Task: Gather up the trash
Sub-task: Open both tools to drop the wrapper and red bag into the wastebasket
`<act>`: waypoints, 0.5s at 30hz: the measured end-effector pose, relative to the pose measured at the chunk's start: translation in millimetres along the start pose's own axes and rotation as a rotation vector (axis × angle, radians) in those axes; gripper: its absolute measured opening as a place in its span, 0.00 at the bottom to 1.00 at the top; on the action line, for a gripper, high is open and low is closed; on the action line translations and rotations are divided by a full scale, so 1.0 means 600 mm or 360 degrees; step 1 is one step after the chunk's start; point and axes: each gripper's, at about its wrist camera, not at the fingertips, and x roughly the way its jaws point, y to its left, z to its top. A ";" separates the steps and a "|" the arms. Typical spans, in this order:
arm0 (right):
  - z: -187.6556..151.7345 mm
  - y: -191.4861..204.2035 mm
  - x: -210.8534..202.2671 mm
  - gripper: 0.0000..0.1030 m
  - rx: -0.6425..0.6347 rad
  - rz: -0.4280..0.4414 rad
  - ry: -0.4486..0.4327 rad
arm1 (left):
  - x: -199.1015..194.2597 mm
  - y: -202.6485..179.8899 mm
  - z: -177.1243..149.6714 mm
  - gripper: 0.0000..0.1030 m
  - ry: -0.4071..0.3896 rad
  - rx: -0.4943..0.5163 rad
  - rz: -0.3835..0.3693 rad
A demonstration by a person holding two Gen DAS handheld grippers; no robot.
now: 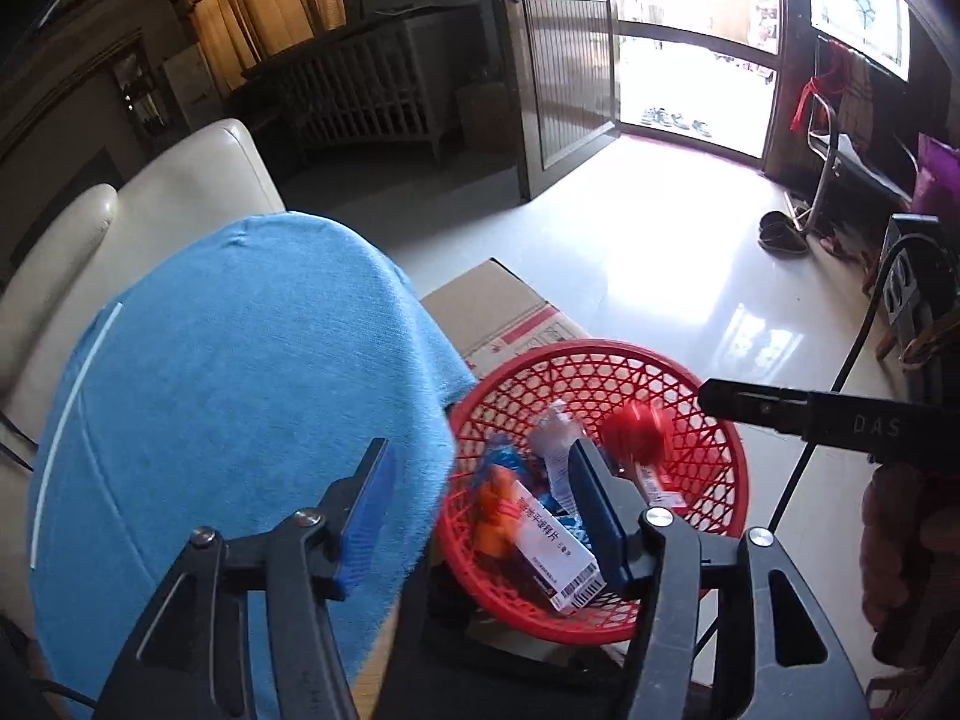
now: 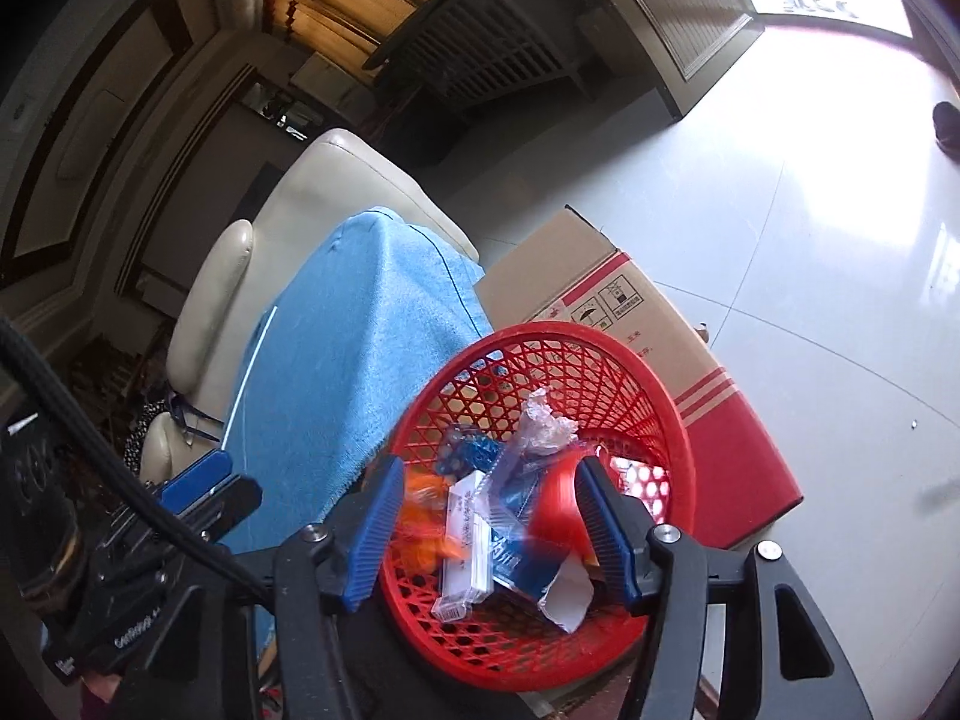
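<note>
Both grippers hang over a red mesh basket with their jaws parted and nothing pinched between the pads. The left gripper straddles the basket's left rim, its left finger over the blue towel and its right finger hiding part of the litter inside. The right gripper frames the middle of the basket. Just inside its right finger a red round object shows only as a motion smear, so its shape and whether it touches that pad cannot be told; in the left wrist view the same red blur sits clear of both left fingers.

In the basket lie a white carton with a barcode, crumpled clear wrap, a blue packet and something orange, the last blurred and half covered.

The basket stands just right of the towel-draped surface, with a cardboard box behind it, its lower part hidden by the basket. A cream armchair stands farther left, and the tiled floor washes out to white toward the far doorway.
</note>
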 end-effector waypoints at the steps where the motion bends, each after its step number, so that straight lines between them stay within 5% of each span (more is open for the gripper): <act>1: 0.001 0.005 -0.001 0.61 -0.0012 0.0005 -0.0004 | -0.007 0.004 -0.001 0.60 0.0000 0.0010 0.0042; 4: 0.001 0.034 -0.010 0.61 -0.0103 0.0017 -0.0021 | -0.035 0.030 -0.008 0.63 -0.0026 -0.0022 0.0167; 15: -0.023 0.240 -0.049 0.61 -0.0594 0.0098 -0.0139 | -0.208 0.223 -0.093 0.75 -0.0150 -0.0533 0.0651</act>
